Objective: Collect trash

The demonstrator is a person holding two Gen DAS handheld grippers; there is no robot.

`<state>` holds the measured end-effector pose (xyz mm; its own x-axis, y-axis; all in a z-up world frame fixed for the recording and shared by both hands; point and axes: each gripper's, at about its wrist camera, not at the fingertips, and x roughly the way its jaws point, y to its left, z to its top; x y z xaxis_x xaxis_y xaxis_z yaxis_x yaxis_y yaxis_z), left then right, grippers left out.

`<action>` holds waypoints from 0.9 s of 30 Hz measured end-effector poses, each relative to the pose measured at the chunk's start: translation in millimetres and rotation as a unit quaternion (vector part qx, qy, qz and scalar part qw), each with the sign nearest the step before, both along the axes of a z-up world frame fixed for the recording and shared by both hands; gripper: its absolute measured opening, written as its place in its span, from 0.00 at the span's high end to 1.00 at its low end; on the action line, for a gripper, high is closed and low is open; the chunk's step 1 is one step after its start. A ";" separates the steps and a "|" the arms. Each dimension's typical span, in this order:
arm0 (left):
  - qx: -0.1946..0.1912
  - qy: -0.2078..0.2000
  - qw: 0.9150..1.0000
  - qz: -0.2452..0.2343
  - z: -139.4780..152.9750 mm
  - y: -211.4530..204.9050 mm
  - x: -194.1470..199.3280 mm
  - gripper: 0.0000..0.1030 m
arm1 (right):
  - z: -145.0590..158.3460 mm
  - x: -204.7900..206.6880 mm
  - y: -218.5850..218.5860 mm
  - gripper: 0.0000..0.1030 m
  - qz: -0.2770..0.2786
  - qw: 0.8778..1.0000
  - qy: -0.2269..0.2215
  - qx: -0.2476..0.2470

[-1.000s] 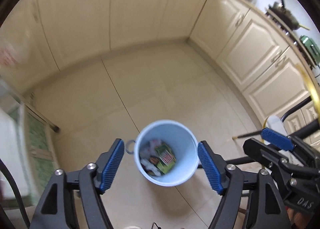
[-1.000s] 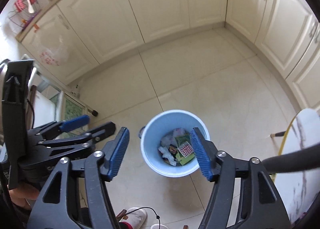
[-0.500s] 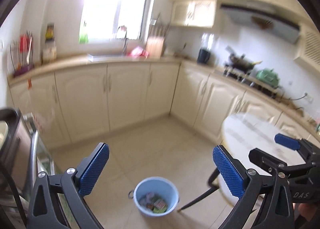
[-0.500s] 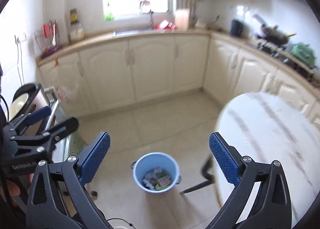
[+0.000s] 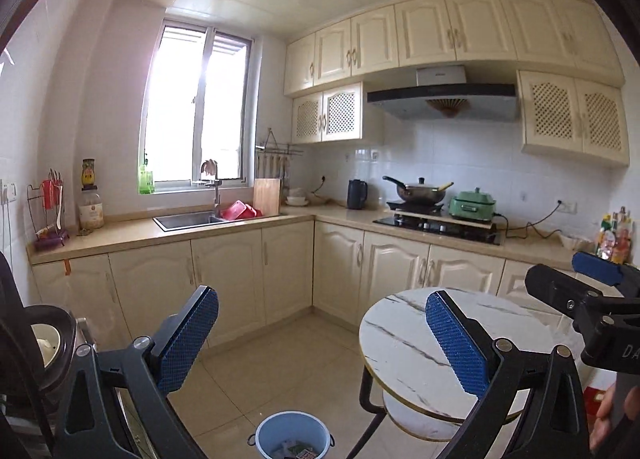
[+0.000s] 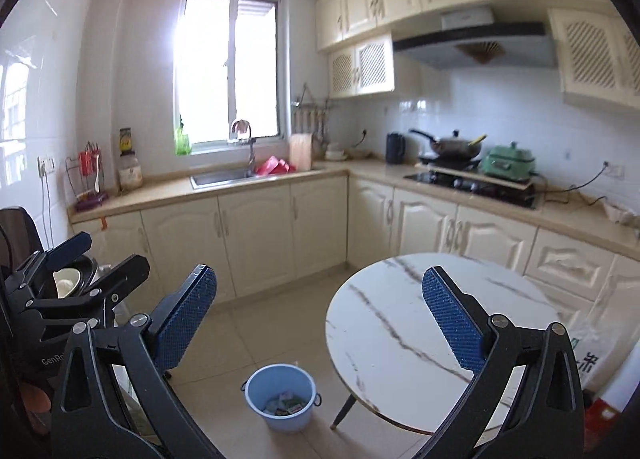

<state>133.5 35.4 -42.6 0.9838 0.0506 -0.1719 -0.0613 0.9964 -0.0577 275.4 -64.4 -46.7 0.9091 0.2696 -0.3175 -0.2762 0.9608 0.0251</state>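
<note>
A light blue bucket [image 6: 280,395] stands on the floor beside the round table, with several wrappers [image 6: 286,406] inside. It also shows at the bottom edge of the left wrist view [image 5: 290,437]. My left gripper [image 5: 320,339] is open and empty, held high and level. My right gripper [image 6: 320,323] is open and empty, also held high above the floor. The left gripper shows at the left of the right wrist view [image 6: 76,283]; the right gripper shows at the right of the left wrist view [image 5: 592,295].
A round marble-top table [image 6: 404,331] stands right of the bucket on dark legs. Cream cabinets [image 6: 256,235] line the back and right walls, with a sink [image 6: 224,177] and a stove [image 6: 472,183]. A white bag [image 6: 592,355] sits at the right.
Both grippers have risen and tilted up from looking down into the bucket to facing the kitchen. Both jaws have opened wider. The bucket now sits low in both views.
</note>
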 end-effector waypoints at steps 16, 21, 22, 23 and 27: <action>0.010 -0.052 0.999 -0.010 -18.4 -3.2 -167.2 0.01 | 47.7 -101.6 -0.6 0.00 -0.037 0.995 -0.091 -0.008; 0.012 -0.055 0.998 -0.009 -23.2 1.1 -170.1 0.01 | 45.0 -102.0 -9.0 0.00 -0.056 0.995 -0.086 -0.005; 0.012 -0.056 0.998 -0.010 -23.7 1.2 -170.3 0.01 | 44.3 -102.1 -9.1 0.00 -0.059 0.995 -0.086 -0.003; 0.012 -0.054 0.998 -0.010 -23.1 1.2 -169.2 0.01 | 42.3 -102.3 -10.8 0.00 -0.061 0.994 -0.085 -0.002; 0.012 -0.056 0.998 -0.014 -19.7 1.5 -165.4 0.01 | 40.2 -104.3 -9.7 0.00 -0.057 0.995 -0.083 -0.002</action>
